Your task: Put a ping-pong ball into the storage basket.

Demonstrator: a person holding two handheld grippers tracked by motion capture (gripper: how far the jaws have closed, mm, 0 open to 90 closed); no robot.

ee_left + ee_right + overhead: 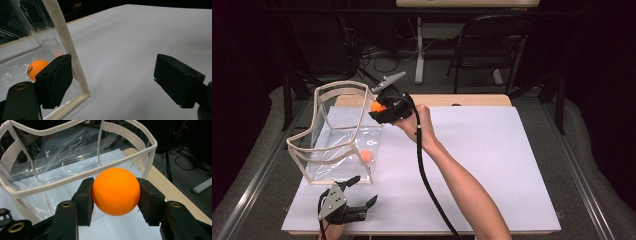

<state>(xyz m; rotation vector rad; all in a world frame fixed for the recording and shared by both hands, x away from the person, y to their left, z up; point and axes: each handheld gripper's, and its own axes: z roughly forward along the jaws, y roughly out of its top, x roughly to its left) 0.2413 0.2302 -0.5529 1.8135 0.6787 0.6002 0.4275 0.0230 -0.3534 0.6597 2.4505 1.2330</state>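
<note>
Looking down from the high view, I see my right gripper [379, 107] clamped on an orange ball [377, 107], held just beside the upper right rim of the clear bag [339, 132], with my forearm stretched diagonally across the white sheet [482, 150]; wide bare sheet lies to my right. My left gripper [359, 192] rests low, just in front of the bag's near bottom edge, jaws spread apart. From the left gripper view, a second orange ball [37, 68] sits inside the bag beyond my left-hand jaw, the bag's cloth-trimmed corner edge [72, 55] stands between my jaws, and open sheet runs past the other jaw. From the right gripper view, both pads press the ball [116, 191], and the bag's taped rim [82, 176] runs just ahead of it, tan table edge [172, 192] off to the right.
</note>
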